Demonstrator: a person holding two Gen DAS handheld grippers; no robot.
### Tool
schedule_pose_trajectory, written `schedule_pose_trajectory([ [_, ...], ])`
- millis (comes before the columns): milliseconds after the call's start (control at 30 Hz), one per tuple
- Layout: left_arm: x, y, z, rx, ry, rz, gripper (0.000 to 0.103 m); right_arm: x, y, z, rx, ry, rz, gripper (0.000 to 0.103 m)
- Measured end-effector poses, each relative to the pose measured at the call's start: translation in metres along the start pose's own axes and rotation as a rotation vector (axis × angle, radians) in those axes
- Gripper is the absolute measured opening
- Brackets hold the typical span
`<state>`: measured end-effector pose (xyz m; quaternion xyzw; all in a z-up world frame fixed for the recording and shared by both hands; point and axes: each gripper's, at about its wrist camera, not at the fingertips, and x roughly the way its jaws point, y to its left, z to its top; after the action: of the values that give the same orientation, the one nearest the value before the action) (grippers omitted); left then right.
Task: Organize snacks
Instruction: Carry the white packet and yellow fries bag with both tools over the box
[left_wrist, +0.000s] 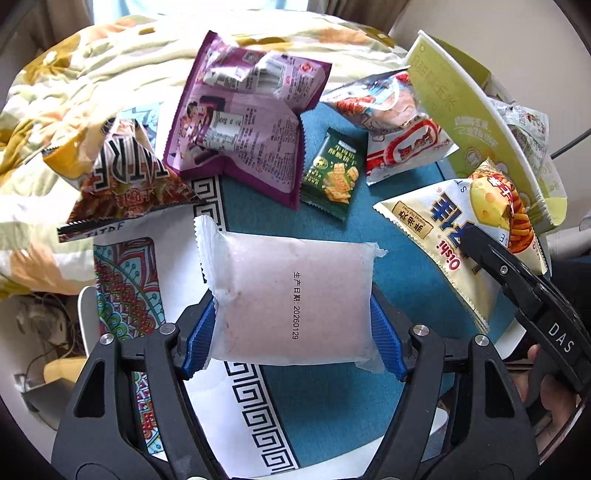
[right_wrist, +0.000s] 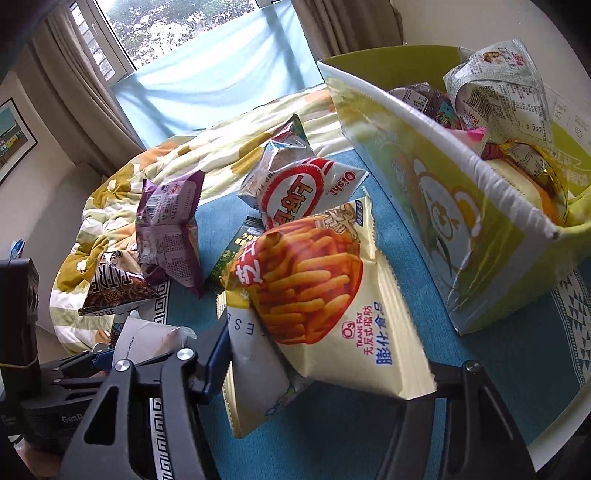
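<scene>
Two grips: left gripper (left_wrist: 293, 332) clamps white pouch (left_wrist: 291, 295), lengthwise; right gripper (right_wrist: 325, 373) pinches tilted Oishi bag (right_wrist: 325, 295).

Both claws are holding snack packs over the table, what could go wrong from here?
1. The yellow cheese-snack bag is pinched only at its lower edge by the right claw, so it may slip out.
2. The green box already looks crowded, so added packs may spill.

- quilt (left_wrist: 70, 85), floral yellow and cream, bunched beside table
- tablecloth (left_wrist: 332, 398), teal, white key-pattern border, on table
- window (right_wrist: 166, 22), trees outside
- curtains (right_wrist: 85, 96), beige
- framed picture (right_wrist: 11, 136), on wall, left edge
</scene>
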<state>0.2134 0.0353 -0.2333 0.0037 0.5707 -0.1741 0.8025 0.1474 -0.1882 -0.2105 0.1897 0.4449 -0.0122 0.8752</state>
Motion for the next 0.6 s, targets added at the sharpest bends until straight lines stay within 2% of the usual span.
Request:
schedule_pose_trajectory([
  [100,-0.027,-0.007,0.005,0.016,-0.049,-0.007,0.071,-0.025,0.005,0.004,0.000,-0.028,0.032,0.058],
  [333,-0.079,-0.050,0.044,0.079,-0.153,-0.063,0.071,-0.092,0.018,0.028,-0.064,-0.138,0.038,0.058],
  [600,-0.099,-0.116,0.103,0.088,-0.252,-0.076,0.071,-0.139,-0.015,0.088,-0.098,-0.244,0.032,0.058],
])
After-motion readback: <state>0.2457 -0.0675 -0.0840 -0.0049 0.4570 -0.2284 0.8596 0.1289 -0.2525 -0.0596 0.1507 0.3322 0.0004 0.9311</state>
